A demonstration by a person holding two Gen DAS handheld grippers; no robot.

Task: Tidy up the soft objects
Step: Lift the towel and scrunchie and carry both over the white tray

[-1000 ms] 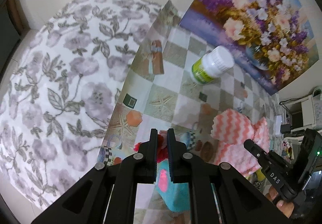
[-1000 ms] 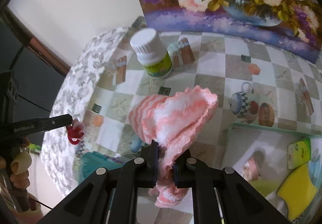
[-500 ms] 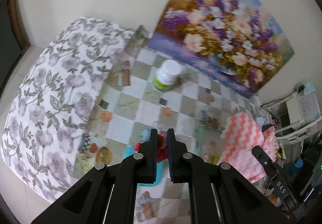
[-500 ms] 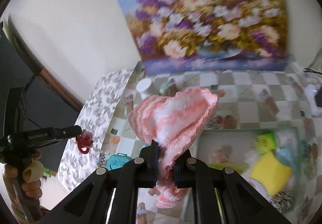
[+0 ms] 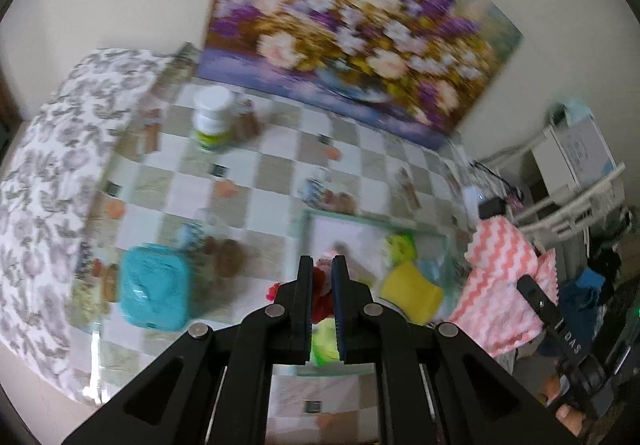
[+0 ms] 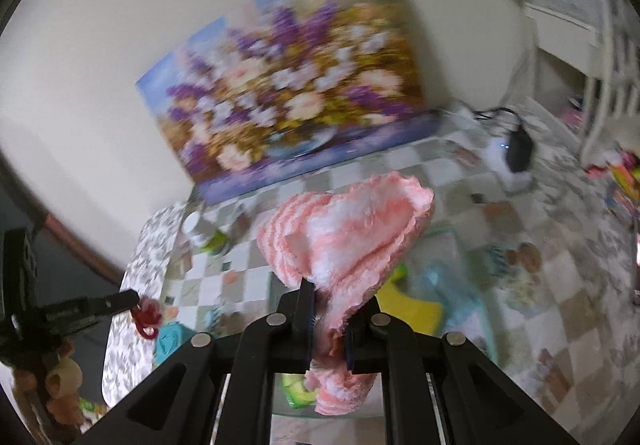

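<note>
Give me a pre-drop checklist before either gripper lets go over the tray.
1. Right gripper shut on the pink cloth: ok.
2. Left gripper shut on the red soft item: ok.
3. Tray in sight below both grippers: ok.
4. Free room in the tray beside the yellow sponge: cannot tell, the view is blurred.
5. Pink cloth hanging clear of the tray: cannot tell.
6. Teal box and white bottle outside the tray: ok.

Black claw [image 5: 322,265], silver screws
</note>
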